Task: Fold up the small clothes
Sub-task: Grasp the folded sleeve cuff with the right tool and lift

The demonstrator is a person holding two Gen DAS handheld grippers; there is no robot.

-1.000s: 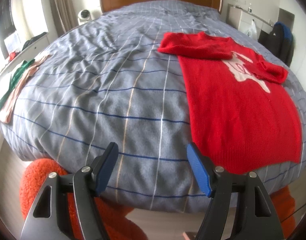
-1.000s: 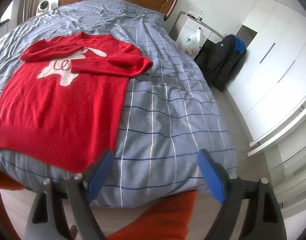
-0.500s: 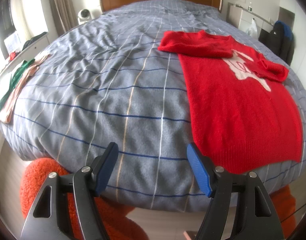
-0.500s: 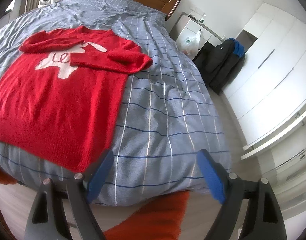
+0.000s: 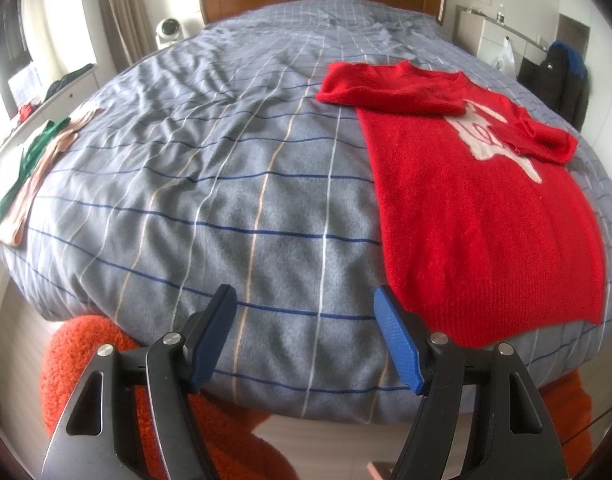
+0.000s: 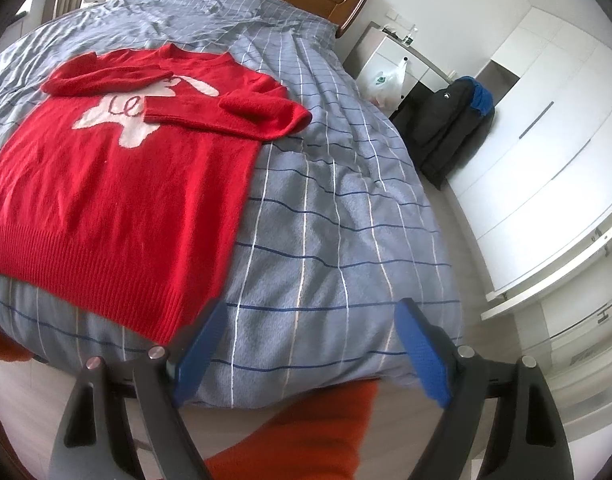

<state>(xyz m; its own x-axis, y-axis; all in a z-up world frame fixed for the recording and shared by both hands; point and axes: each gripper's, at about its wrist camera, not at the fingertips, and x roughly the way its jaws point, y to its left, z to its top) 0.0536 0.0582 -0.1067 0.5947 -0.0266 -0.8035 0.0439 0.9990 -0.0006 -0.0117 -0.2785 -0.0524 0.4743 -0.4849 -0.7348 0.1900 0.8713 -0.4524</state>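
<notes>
**Red sweater flat on bed, both tools released**

The red knit sweater (image 5: 478,216) is laid face up on the grey checked duvet (image 5: 226,184), on the right half of the bed as seen from the foot, hem toward the foot edge. Both sleeves are already folded in across the chest. The left tool (image 5: 304,336) and right tool (image 6: 306,344) are held spread over the foot of the bed, nothing between the pads, sweater not touched.

Handling, as judged: soft, light, limp fuzzy knit; sag and stretch are expected if lifted by one point. Grip should be good, no slip risk. The ribbed hem corners (image 6: 158,320) are best pinched, one per tool, then carried up toward the collar.

Writing: red script on the white motif (image 6: 126,114) is seen, roughly "le"; not read reliably. No brand label seen.
</notes>
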